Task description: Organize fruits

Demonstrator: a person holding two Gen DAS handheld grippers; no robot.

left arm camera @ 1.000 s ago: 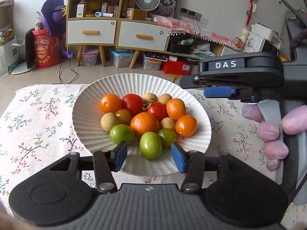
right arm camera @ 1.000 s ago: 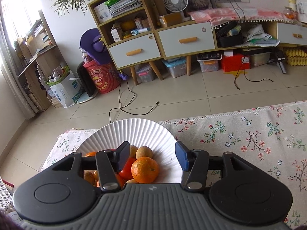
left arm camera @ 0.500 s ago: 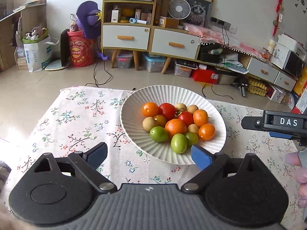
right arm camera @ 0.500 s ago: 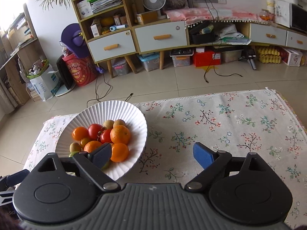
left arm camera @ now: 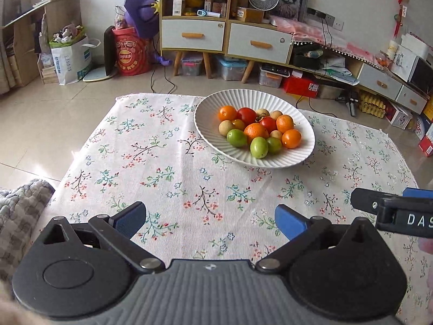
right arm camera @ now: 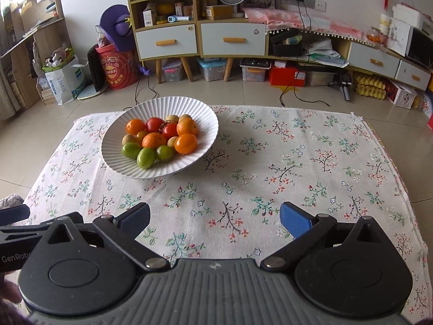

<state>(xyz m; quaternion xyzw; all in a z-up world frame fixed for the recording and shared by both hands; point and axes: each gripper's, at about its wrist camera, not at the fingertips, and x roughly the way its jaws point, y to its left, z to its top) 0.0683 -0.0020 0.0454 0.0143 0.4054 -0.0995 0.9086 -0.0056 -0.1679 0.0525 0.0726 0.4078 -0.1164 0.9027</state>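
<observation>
From the left wrist view, the left gripper (left arm camera: 209, 218) hangs over the near edge of the table draped in a white floral tablecloth (left arm camera: 151, 162); its blue-padded jaws are opening, already wide, with only cloth between them. The white ribbed ceramic bowl (left arm camera: 208, 119) sits toward the table's far edge, right of its middle, well apart from the fingers. It holds a heap of small fruits (left arm camera: 258, 131): oranges, red tomatoes, green plums in front, pale brown round ones. The right gripper (left arm camera: 392, 211) shows at the right edge of this view.

From the right wrist view, the right gripper (right arm camera: 215, 216) is also above the near edge, its jaws opening and wide, nothing between them. The bowl (right arm camera: 130, 173) stands near the far left corner, its fruits (right arm camera: 159, 140) piled inside. The left gripper (right arm camera: 16, 230) shows at the view's left edge.
</observation>
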